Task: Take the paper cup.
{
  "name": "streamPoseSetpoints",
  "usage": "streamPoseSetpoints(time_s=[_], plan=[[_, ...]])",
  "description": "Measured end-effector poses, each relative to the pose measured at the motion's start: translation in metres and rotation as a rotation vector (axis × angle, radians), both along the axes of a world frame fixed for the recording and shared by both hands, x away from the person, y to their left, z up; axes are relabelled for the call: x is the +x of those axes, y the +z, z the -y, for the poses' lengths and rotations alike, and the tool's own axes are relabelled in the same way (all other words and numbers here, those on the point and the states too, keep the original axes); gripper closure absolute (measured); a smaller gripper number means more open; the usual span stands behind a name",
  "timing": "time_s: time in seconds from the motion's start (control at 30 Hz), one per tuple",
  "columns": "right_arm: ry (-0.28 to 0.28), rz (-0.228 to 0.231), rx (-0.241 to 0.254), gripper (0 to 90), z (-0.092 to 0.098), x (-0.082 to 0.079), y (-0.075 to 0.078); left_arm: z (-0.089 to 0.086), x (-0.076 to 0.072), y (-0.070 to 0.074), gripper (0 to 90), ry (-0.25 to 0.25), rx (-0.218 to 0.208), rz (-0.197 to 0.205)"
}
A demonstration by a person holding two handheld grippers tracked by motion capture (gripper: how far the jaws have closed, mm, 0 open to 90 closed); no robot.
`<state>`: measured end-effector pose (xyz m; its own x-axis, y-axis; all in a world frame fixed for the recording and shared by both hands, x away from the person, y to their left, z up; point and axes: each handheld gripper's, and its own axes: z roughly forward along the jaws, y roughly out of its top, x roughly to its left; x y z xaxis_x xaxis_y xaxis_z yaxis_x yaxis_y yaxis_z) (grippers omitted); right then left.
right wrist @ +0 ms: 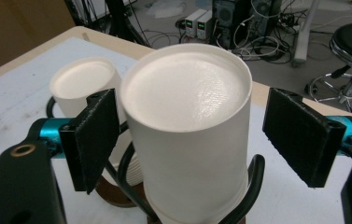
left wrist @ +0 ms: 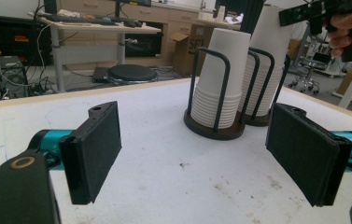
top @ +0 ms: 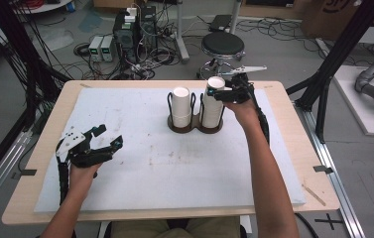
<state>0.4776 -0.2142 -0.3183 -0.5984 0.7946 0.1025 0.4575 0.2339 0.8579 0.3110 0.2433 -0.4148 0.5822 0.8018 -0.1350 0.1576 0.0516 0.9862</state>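
Top cup [right wrist: 187,121] of the right-hand stack, upside down in the wire cup holder [top: 194,126] at the far middle of the table [top: 283,163]. Bracketed by right gripper [right wrist: 190,140], jaws spread wide, pads not touching, seemingly lining up to lift. Left gripper [top: 106,140] idling near-left, jaws spread, empty.

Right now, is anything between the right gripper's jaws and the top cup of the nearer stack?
Nothing visible. The right gripper is open, with its jaws either side of the top cup. The holder's black wire loops sit lower, below the pads.
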Motion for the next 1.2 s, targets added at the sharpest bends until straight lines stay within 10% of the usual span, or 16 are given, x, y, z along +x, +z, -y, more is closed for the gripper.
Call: streamPoseSetpoints(time_s=[0.37,1.2], plan=[[0.032,0.082,0.004,33.2,-0.003,-0.001,0.004,0.000,0.001,-0.001,18.5,-0.003,0.000,-0.005],[0.031,0.195,0.030,34.9,0.025,-0.045,0.085,0.001,0.000,0.000,17.7,-0.025,-0.007,-0.008]])
